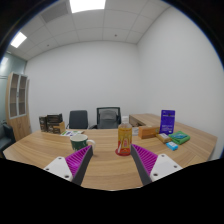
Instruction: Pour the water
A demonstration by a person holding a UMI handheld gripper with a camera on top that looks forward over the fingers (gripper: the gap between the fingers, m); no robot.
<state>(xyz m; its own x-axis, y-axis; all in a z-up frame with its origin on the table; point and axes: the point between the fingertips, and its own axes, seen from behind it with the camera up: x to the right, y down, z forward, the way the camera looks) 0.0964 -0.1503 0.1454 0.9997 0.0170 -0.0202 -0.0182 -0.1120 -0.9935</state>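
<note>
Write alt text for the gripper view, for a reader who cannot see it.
An open gripper hangs above a wooden table, nothing between its purple-padded fingers. Beyond them stand a yellow carton, a green cup and a purple box; two office chairs behind.

The light wooden surface [40,150] is pale tan with a faint grain. The hand-held gripper [112,160] has white fingers with magenta ridged pads [150,158]. A tall orange-and-yellow carton [124,139] stands beyond them, and farther off a purple box [167,121] and a teal flat packet [179,138]. Two dark grey office chairs [107,117] sit before white walls.
</note>
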